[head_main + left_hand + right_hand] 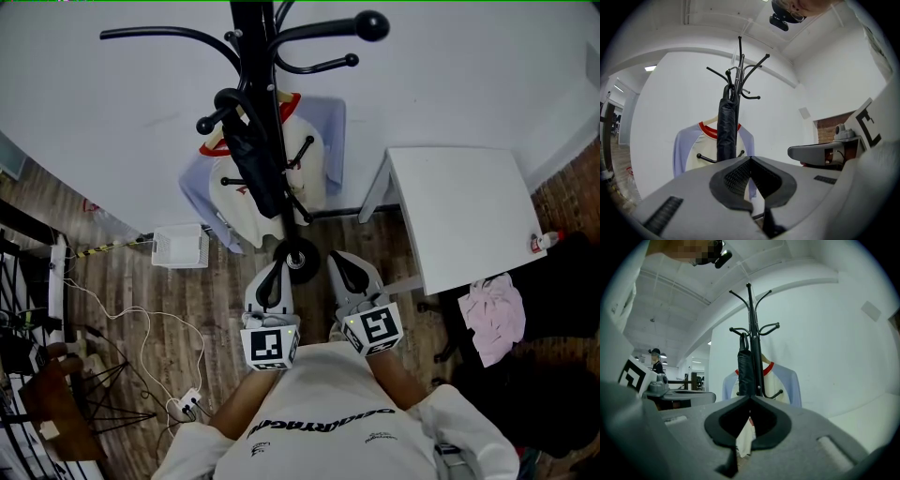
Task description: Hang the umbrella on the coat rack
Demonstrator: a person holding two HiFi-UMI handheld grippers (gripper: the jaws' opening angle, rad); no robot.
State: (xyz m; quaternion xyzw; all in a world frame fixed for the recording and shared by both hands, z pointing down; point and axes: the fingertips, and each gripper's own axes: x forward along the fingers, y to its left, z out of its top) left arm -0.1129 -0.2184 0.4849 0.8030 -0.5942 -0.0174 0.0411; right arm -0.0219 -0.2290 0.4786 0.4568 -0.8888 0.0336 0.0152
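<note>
The left gripper [273, 279] and the right gripper [349, 274], both pressed together and empty, point level at the coat rack [251, 33]. Well ahead, the black umbrella [251, 159] hangs upright from a hook, against the rack's pole. It is slightly nearer the left gripper.

Wall: white wall [450, 84], plain; a brick patch [829, 127] at its right end.
Floor: wood-plank floor [211, 286], brown and grey.
Furniture: white table [464, 211] on thin legs, set against the wall.
Floor clutter: white box [178, 247] at the wall foot; white cables [141, 314] running to a power strip [185, 405].
Cloth: pink cloth [494, 314] just beside the table's near corner.
Light: ceiling lamp [650, 68] lit, far left.
</note>
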